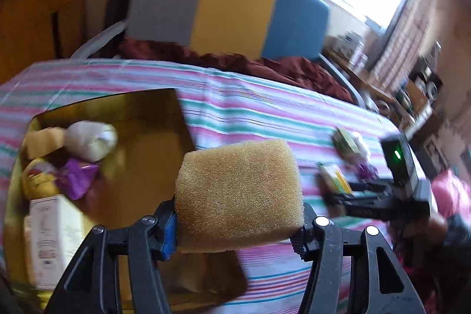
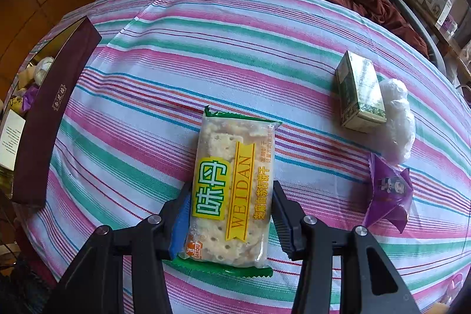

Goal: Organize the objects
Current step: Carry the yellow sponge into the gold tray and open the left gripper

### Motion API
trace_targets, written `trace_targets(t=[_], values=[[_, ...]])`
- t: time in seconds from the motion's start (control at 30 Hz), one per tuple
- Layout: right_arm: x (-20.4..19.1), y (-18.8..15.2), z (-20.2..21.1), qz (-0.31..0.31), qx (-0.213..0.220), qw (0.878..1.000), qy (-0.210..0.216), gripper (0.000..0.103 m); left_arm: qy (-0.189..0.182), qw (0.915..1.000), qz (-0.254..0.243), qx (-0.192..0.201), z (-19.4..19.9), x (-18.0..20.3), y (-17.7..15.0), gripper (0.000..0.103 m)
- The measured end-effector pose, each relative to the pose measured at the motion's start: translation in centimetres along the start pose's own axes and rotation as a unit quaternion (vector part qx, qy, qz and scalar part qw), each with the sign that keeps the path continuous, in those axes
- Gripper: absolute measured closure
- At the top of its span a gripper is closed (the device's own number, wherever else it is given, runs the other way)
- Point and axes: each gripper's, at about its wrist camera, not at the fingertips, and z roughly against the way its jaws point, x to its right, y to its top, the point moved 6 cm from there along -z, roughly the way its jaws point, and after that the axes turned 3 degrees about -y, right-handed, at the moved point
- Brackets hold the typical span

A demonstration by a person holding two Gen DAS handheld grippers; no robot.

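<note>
My left gripper (image 1: pixel 238 228) is shut on a yellow sponge (image 1: pixel 238 193) and holds it above the striped cloth, just right of the gold-lined box (image 1: pixel 153 143). The box holds a white pouch (image 1: pixel 91 140), a purple wrapper (image 1: pixel 76 175), yellow packets and a white carton (image 1: pixel 50 237). My right gripper (image 2: pixel 229 214) has its jaws against both sides of a WEIDAN cracker pack (image 2: pixel 232 190) that lies on the cloth. The right gripper also shows in the left wrist view (image 1: pixel 332 190). The box's maroon wall (image 2: pixel 50 119) is at the left in the right wrist view.
A green carton (image 2: pixel 359 90), a white plastic bundle (image 2: pixel 397 122) and a purple snack packet (image 2: pixel 388 193) lie on the striped tablecloth (image 2: pixel 235 49) to the right. A chair with a grey, yellow and blue back (image 1: pixel 229 11) and dark red cloth (image 1: pixel 265 64) stand behind the table.
</note>
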Motion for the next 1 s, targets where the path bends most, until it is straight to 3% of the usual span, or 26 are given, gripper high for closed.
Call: trace_targets(t=[0.3,0.47,0.6,1.0], values=[[0.7,-0.2,-0.2,0.007,0.004,1.0,-0.008,0.053,0.076,0.9923,0.093,0.03,4.7,-13.6,3.1,0.043],[0.9,-0.1,-0.3,0.012,0.006,1.0,-0.014,0.053,0.089,0.9848,0.145,0.035,6.5,-19.1,3.7,0.043],[1.1,0.0,-0.4,0.012,0.006,1.0,-0.014,0.053,0.073,0.9813,0.177,0.016,5.3,-20.6,3.9,0.043],[1.0,0.6,-0.5,0.01,0.007,1.0,-0.014,0.053,0.106,0.9823,0.143,-0.06,-3.0,-20.1,3.6,0.035]])
